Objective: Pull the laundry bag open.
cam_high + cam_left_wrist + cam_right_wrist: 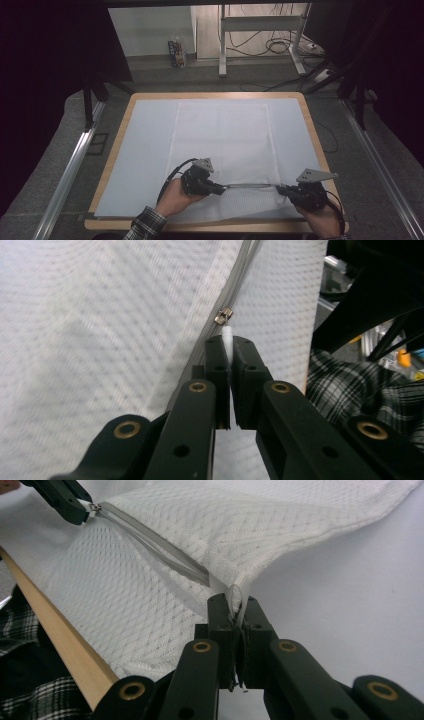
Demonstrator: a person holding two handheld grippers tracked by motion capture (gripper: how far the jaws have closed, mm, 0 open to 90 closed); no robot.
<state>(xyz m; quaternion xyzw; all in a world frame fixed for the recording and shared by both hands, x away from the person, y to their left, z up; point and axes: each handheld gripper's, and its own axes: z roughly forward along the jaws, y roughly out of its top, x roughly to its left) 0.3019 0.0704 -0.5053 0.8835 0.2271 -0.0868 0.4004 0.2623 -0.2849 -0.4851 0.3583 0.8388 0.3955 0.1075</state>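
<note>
Jaws of both grippers pinched shut, left gripper (pixel 229 347) on the zipper pull (pixel 227 335), right gripper (pixel 236 605) on the bag's corner: white mesh laundry bag (pixel 220 135), tabletop (pixel 115 137) centre toward 6 o'clock, light, limp, best held by pull and seam.

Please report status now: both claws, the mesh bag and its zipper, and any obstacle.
Left claw shut on zipper pull. Right claw shut on mesh bag edge at the zipper end. Zipper taut between them. Nothing in the way.
</note>
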